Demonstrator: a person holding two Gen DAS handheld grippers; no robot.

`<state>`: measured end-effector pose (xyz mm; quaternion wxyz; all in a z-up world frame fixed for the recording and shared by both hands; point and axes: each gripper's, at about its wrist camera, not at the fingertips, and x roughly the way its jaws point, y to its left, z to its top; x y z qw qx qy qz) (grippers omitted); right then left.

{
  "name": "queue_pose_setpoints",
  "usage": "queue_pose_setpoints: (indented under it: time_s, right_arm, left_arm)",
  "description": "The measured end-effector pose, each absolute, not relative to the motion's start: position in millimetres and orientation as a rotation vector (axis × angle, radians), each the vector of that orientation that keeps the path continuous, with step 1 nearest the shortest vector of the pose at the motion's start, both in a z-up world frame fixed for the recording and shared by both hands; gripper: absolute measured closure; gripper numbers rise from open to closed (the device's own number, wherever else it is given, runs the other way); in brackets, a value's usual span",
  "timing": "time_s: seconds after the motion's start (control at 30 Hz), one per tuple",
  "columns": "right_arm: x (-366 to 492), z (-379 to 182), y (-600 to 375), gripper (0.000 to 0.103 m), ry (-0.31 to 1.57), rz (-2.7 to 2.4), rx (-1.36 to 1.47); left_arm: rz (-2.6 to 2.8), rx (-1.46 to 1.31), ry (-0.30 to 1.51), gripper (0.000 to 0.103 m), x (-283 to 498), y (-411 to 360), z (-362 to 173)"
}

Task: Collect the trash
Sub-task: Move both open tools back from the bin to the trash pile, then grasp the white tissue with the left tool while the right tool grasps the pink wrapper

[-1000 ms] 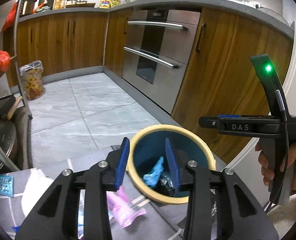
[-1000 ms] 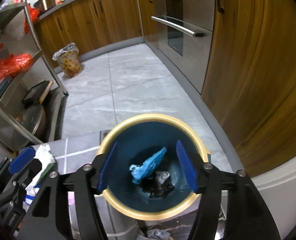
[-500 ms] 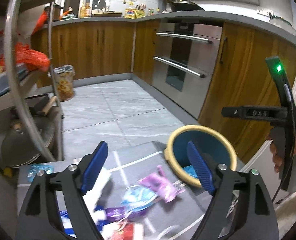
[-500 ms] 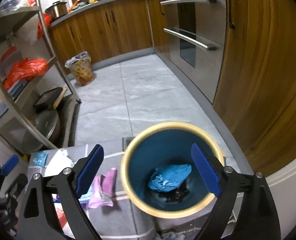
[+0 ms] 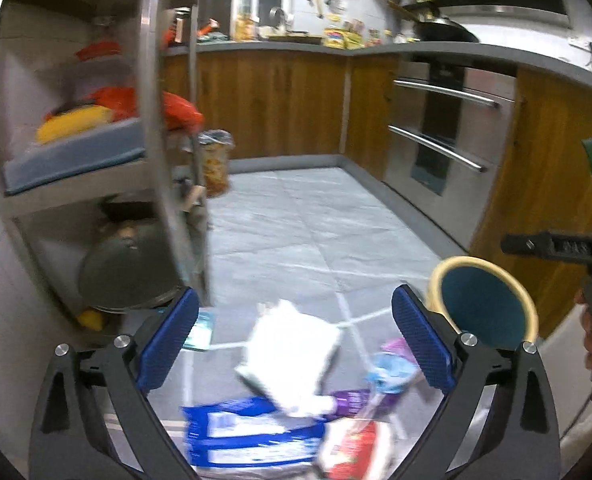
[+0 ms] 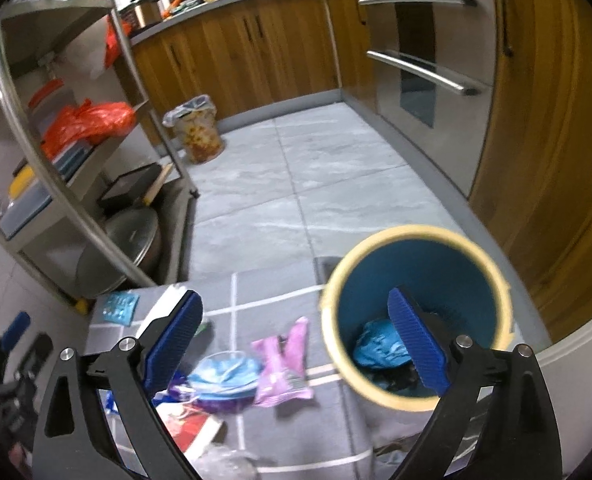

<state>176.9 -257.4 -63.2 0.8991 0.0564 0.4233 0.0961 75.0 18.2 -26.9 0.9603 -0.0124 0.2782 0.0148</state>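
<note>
— Holding both tools wide apart right now, nothing between the pads of either. My left gripper point(image 5: 294, 338) hangs over the litter; my right gripper point(image 6: 296, 340) straddles the near rim of the bin point(image 6: 492, 280).

— What lies closest to you?

— Under my left tool, a blue-and-white packet point(image 5: 248, 436) and a red wrapper point(image 5: 352, 448) on the grey mat point(image 6: 280, 432). Just beyond them sits a white crumpled paper point(image 5: 292, 356), blurred.

— And on the right side?

— A light blue mask point(image 6: 226, 376) touching a pink wrapper point(image 6: 284, 364), both just beside the bin. Inside the bin I see a blue crumpled piece point(image 6: 378, 346) on something dark.

— Further off?

— A small teal packet point(image 6: 118, 308) at the mat's far corner, near the metal rack point(image 6: 68, 184). Past that, tiled floor, a lined wastebasket point(image 6: 196, 130) against the wooden cabinets point(image 6: 256, 48).
</note>
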Motion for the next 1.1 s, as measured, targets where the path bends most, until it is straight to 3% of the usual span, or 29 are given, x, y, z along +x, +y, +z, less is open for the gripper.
queue_pose_setpoints:
  time_s: [0.43,0.9,1.1]
  right_arm:
    - [189.9,-107.2,-220.1,0.009,0.984,0.225,0.023]
    - [188.7,-136.3,-220.0,0.011,1.090,0.232,0.030]
    - [185.0,-152.3,-220.9,0.037,1.157,0.251,0.014]
  left_arm:
    - [0.243,-0.152,0.567,0.006,93.9,97.8,-38.2]
    - [0.182,-0.067,0.686,0.006,109.4,66.6,-80.4]
    - [0.133,-0.068,0.772,0.007,117.2,51.5,-102.0]
